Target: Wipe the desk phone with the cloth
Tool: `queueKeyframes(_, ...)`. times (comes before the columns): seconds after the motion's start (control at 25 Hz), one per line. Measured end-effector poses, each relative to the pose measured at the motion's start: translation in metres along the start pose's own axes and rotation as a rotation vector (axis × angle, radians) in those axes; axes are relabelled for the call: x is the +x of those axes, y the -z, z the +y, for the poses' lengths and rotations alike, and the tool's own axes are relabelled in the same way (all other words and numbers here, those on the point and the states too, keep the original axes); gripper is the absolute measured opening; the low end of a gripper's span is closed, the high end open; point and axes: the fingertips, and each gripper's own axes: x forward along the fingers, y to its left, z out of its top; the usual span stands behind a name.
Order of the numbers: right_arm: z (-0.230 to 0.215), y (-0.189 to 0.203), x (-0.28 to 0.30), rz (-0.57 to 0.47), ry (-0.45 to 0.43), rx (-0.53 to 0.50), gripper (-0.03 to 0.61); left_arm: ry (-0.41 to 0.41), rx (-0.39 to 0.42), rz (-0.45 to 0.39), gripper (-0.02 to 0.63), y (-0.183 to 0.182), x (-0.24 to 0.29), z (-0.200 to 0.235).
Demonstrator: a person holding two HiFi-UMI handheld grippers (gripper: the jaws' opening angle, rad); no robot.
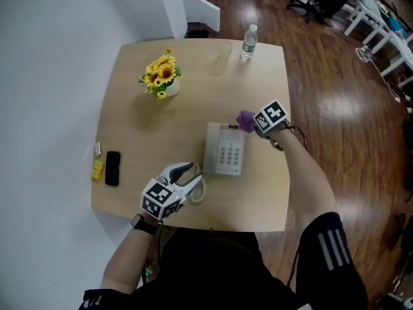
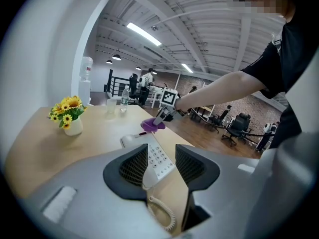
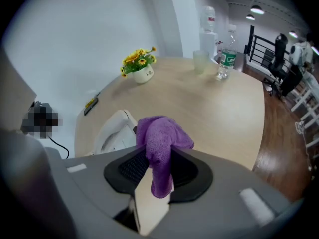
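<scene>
A white desk phone [image 1: 224, 150] lies on the round-cornered wooden table [image 1: 142, 128], keypad up, its handset along its left side. My right gripper [image 1: 250, 125] hovers over the phone's far right corner, shut on a purple cloth [image 1: 244, 119] that bunches above the jaws and hangs between them [image 3: 162, 143]. My left gripper [image 1: 191, 175] sits at the phone's near left corner, jaws open. In the left gripper view the handset's near end [image 2: 149, 176] and coiled cord [image 2: 164, 214] lie in the gap between the pads; contact is not clear.
A white pot of sunflowers [image 1: 162, 76] stands at the back left. A water bottle [image 1: 249, 42] and a clear cup [image 1: 223, 52] are at the far edge. A black mobile phone [image 1: 113, 168] and a yellow item [image 1: 97, 168] lie near the left edge.
</scene>
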Motion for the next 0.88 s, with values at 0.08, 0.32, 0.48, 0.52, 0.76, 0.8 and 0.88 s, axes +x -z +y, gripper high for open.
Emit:
queueKeyframes(0.08, 0.006, 0.005, 0.005, -0.021, -0.003, 0.024, 0.129, 0.009, 0.005, 0.003, 0.167, -0.002, 0.004, -0.002)
queueKeyframes(0.32, 0.012, 0.022, 0.015, -0.161, 0.043, 0.157, 0.129, 0.035, 0.026, -0.001, 0.167, -0.012, 0.013, -0.003)
queueKeyframes(0.48, 0.019, 0.044, 0.017, -0.237, 0.016, 0.277, 0.129, 0.048, 0.032, 0.002, 0.167, -0.012, 0.015, -0.004)
queueKeyframes(0.52, 0.023, 0.051, 0.019, -0.244, 0.004, 0.295, 0.129, 0.052, 0.033, 0.003, 0.167, -0.012, 0.016, -0.004)
queueKeyframes(0.76, 0.054, 0.092, 0.030, -0.244, -0.055, 0.336, 0.129, 0.075, 0.041, 0.011, 0.167, -0.009, 0.017, -0.010)
queueKeyframes(0.8, 0.059, 0.098, 0.032, -0.243, -0.060, 0.340, 0.129, 0.079, 0.044, 0.011, 0.167, -0.009, 0.018, -0.012)
queueKeyframes(0.88, 0.069, 0.112, 0.034, -0.238, -0.071, 0.346, 0.129, 0.087, 0.050, 0.012, 0.167, -0.009, 0.018, -0.015)
